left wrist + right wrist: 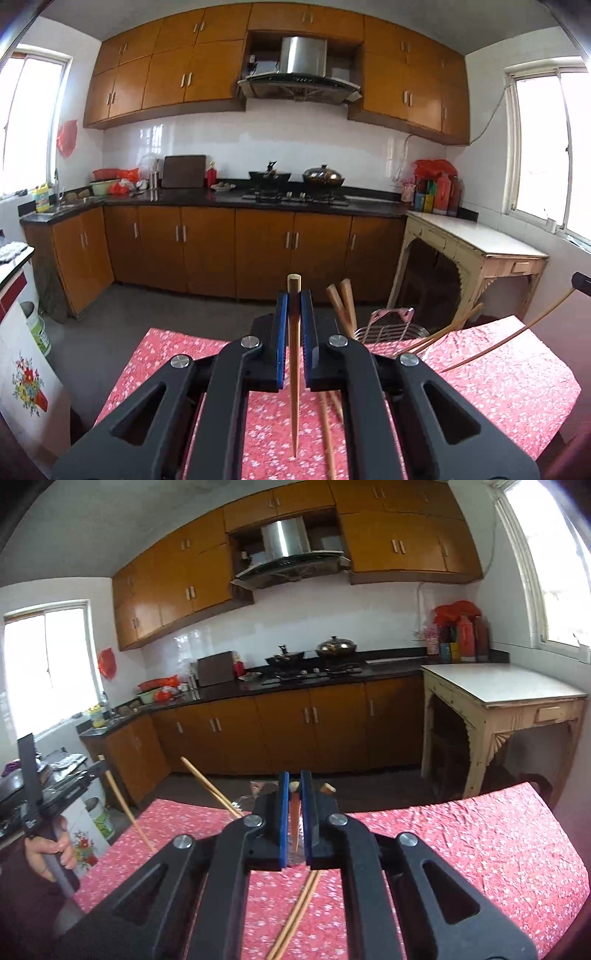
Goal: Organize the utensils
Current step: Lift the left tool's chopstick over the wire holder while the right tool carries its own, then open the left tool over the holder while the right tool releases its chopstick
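Left tongs (294,325): clamped on one chopstick (294,365), upright at 12 o'clock.
Right tongs (294,812): clamped on another chopstick (294,818).
Table (517,373): loose pair (295,919) lies at 6 o'clock.
Wire holder (388,326): 1 o'clock, several sticks already in.
Progress: partway, by my reading; held and loose sticks remain.

The left tongs (294,299) point forward and slightly downward, their blue-padded fingers (282,325) drawn close and clamped on a wooden chopstick (294,354) that stands upright between them. The right tongs (294,790) sit at a similar shallow downward tilt, fingers (283,812) likewise pressed together on a chopstick (294,819). In the right wrist view, the person's left hand (46,849) wraps the grey handle of the left tool.
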Action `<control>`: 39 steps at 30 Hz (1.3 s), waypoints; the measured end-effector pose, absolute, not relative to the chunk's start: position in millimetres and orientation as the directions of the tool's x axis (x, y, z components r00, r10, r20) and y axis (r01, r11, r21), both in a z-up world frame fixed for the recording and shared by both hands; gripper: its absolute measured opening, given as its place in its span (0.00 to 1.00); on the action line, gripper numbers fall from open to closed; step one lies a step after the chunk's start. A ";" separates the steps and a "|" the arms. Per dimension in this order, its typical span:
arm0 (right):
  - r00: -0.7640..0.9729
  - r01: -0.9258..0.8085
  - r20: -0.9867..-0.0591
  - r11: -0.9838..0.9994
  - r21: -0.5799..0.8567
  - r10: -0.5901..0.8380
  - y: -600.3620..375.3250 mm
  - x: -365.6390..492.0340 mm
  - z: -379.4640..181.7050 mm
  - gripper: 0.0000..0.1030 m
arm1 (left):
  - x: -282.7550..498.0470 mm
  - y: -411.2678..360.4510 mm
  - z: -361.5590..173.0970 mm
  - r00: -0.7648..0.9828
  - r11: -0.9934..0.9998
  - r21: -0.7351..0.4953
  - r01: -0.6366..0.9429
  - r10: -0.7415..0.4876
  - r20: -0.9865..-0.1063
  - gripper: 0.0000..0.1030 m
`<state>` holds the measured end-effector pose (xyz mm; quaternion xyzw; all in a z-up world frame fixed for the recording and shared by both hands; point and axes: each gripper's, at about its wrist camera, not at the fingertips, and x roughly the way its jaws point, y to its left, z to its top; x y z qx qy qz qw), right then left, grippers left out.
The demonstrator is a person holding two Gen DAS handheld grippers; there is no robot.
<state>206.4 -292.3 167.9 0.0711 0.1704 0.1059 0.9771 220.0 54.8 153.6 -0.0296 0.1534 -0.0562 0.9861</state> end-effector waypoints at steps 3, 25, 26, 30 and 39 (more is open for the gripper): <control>0.924 -0.206 -0.292 0.964 0.166 0.248 -278.6 211.9 185.9 0.07 | 221.4 40.4 172.3 0.953 0.988 -0.080 0.129 -0.146 -0.267 0.07; 0.852 -0.178 -0.468 0.970 0.164 0.236 -235.6 365.1 180.3 0.07 | 311.8 -53.0 203.3 0.977 0.990 -0.089 0.110 -0.124 -0.175 0.07; 0.843 -0.182 -0.479 0.968 0.175 0.245 -235.9 370.7 176.8 0.07 | 316.3 -55.1 199.3 0.976 0.991 -0.084 0.104 -0.118 -0.183 0.07; 0.821 -0.182 -0.507 0.962 0.205 0.264 -239.5 387.8 166.0 0.07 | 334.4 -57.3 181.1 0.968 0.992 -0.087 0.096 -0.114 -0.222 0.07; 0.757 -0.177 -0.572 0.941 0.287 0.317 -247.6 420.3 138.6 0.07 | 354.5 -60.4 159.1 0.950 0.991 -0.091 0.095 -0.118 -0.289 0.07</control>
